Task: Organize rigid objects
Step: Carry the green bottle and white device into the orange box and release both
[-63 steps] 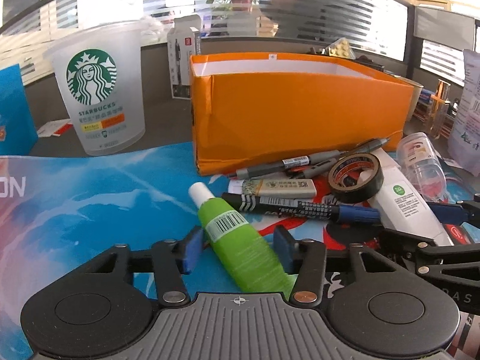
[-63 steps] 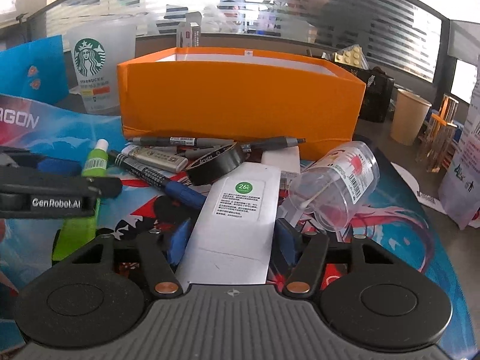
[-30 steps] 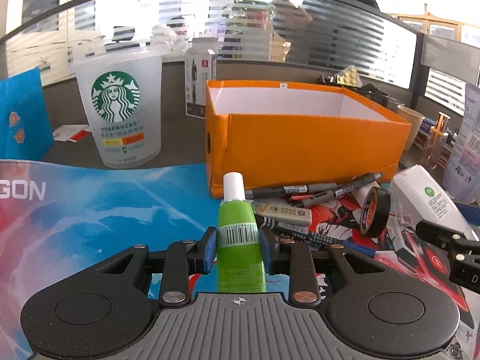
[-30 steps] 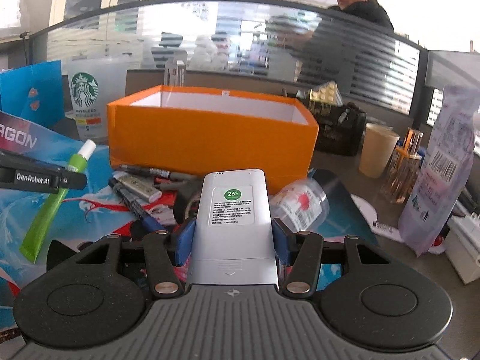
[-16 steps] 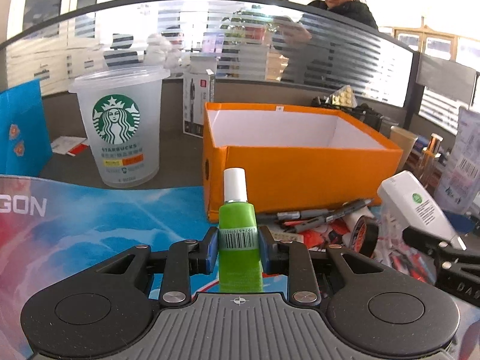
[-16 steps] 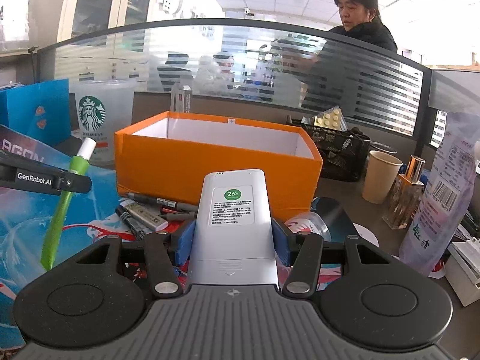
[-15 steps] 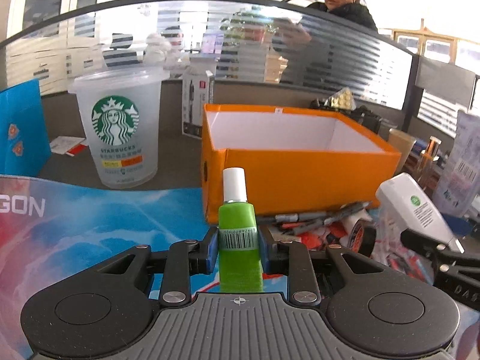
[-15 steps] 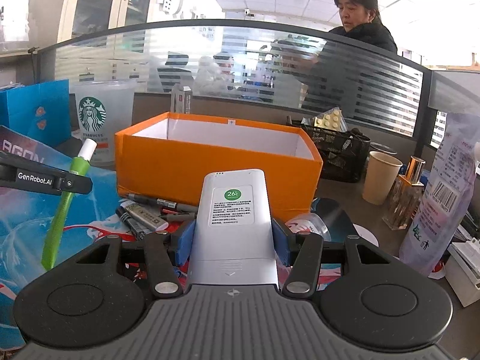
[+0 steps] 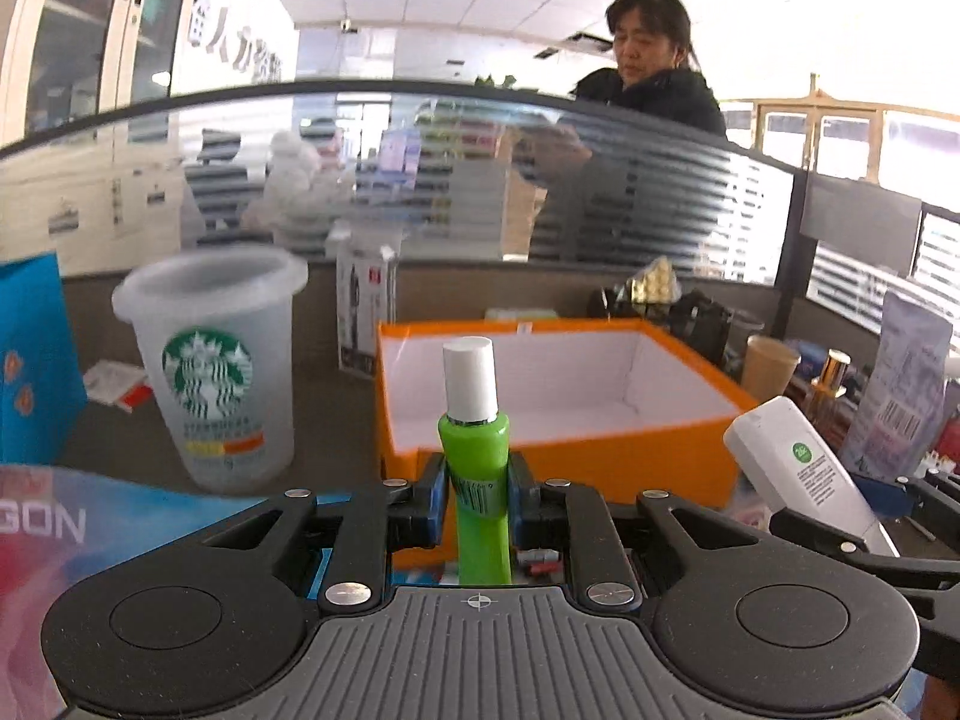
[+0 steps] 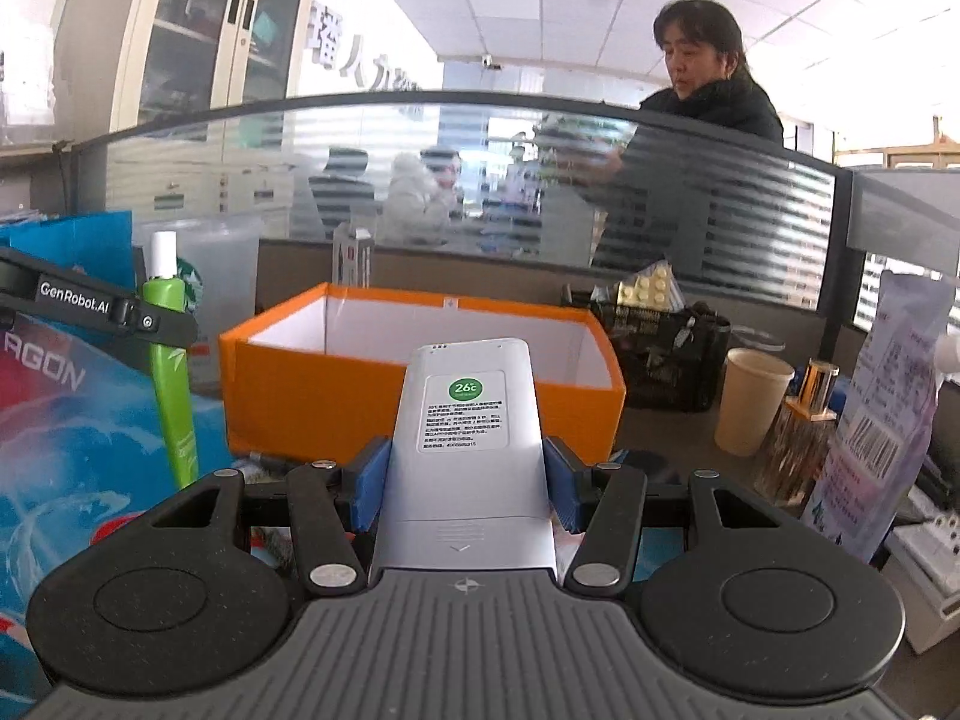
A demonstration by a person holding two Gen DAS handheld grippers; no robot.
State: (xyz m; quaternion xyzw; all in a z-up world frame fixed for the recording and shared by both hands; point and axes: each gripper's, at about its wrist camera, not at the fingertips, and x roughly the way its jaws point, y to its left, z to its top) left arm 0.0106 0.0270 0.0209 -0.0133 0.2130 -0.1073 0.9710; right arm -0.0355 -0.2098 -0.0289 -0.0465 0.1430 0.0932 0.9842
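Observation:
My left gripper (image 9: 477, 501) holds a green tube with a white cap (image 9: 474, 450), cap pointing forward; its jaws are still closing and squeeze the tube. The open orange box (image 9: 558, 450) with a white inside lies straight ahead, a little below both grippers. My right gripper (image 10: 465, 483) is shut on a white remote control (image 10: 465, 450) with a green round sticker. The remote (image 9: 804, 474) also shows at the right of the left wrist view. In the right wrist view the green tube (image 10: 171, 372) hangs at the left and the orange box (image 10: 420, 384) lies ahead.
A frosted Starbucks cup (image 9: 216, 372) stands left of the box. A paper cup (image 10: 753, 399), a gold bottle (image 10: 804, 426) and a black basket (image 10: 666, 354) stand at the right. Pens lie at the box's front. A person stands behind the glass partition (image 9: 600, 204).
Both grippers have risen with their loads, so the box's inside now shows from above. The left jaws have squeezed the green tube tighter.

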